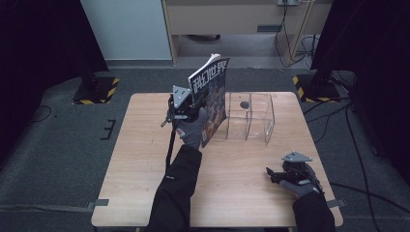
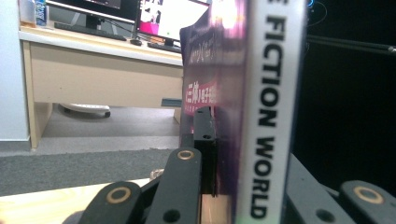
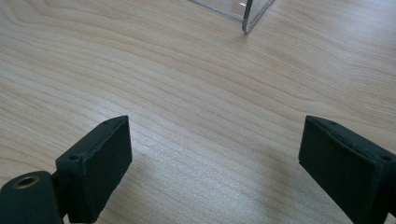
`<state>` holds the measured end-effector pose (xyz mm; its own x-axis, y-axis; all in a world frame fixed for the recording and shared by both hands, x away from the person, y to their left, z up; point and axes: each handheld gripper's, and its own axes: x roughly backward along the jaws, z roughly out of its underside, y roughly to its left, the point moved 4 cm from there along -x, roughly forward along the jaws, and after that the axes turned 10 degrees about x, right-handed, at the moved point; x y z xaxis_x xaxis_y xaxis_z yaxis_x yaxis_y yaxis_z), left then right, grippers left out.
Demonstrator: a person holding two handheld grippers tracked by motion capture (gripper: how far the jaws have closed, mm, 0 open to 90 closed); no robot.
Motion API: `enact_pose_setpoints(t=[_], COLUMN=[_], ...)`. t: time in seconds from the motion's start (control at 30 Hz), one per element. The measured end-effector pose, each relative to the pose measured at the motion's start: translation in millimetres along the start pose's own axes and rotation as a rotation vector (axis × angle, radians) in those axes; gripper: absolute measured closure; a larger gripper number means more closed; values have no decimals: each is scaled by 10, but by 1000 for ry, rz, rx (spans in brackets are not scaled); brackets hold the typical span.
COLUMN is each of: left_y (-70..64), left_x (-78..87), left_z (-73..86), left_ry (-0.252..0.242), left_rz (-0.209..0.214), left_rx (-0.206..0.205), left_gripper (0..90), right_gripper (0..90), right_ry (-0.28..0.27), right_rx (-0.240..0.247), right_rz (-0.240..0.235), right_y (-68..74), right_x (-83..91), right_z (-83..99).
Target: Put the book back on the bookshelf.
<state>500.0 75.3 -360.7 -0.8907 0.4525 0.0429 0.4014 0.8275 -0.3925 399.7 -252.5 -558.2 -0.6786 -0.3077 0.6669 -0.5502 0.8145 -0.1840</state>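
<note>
We see our left gripper (image 1: 189,107) clamped on a magazine (image 1: 211,99) held upright above the table (image 1: 145,159), just left of a clear acrylic organizer (image 1: 250,117), spine reading "FICTION WORLD", our right gripper (image 1: 276,175) low at the table's near right corner, fingers (image 3: 95,165) spread wide, holding nothing.

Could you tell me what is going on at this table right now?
A person is working with two handheld tongs. The left tongs are clamped on a magazine, holding it upright above the wooden table, just left of a clear plastic holder. The right tongs rest open near the table's front right, holding nothing.
</note>
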Motion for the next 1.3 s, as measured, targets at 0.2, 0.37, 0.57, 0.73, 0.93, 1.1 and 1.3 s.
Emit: enact_pose_setpoints(t=[0.2, 0.37, 0.57, 0.73, 0.93, 1.1, 1.3], left_y=[24, 48, 94, 134, 155, 177, 185], left_x=[-74, -140, -225, -294, -350, -376, -383], left_z=[53, 106, 173, 233, 306, 365, 444], left_ry=[-5, -4, 1, 6, 7, -5, -11], left_rz=[-9, -11, -25, -39, -46, -45, -49], left_rx=[-2, 8, 9, 14, 13, 35, 29], left_gripper=[820, 820, 820, 820, 819, 819, 818], right_gripper=[95, 95, 95, 94, 94, 95, 95], right_ry=[1, -3, -5, -4, 0, -1, 2], right_rx=[-7, -8, 0, 1, 1, -1, -9], right_rz=[-2, -5, -1, -2, -2, 2, 2], right_y=[1, 0, 5, 7, 7, 0, 2], right_x=[2, 1, 0, 1, 1, 5, 9], right_z=[-1, -3, -3, -1, 5, 5, 6])
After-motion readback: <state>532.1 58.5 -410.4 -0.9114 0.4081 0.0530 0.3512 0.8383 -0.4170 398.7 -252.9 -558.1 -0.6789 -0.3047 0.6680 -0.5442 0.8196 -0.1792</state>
